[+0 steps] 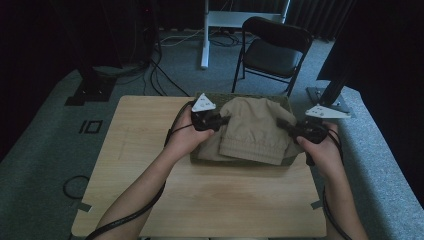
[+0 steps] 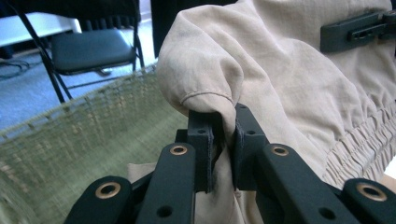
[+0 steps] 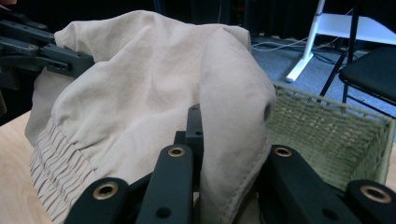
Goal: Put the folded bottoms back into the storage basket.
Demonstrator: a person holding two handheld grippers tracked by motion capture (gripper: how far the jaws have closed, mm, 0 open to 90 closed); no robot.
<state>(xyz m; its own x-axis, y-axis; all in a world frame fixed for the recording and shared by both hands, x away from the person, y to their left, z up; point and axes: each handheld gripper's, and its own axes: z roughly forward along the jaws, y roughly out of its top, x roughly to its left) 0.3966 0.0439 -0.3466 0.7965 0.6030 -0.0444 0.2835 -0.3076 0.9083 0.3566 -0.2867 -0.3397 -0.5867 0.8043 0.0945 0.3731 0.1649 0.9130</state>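
Above the woven basket (image 1: 287,101), left gripper (image 1: 224,120) and right gripper (image 1: 282,123), jaws clamped on beige garment (image 1: 252,131).

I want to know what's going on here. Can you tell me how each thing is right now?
Beige garment: held up over the basket, gripped at both sides.
Left gripper: fingers shut on the garment.
Right gripper: fingers shut on the garment.
Green woven basket: upright on the table, under the garment.
Folding chair: unfolded, nothing on its seat.
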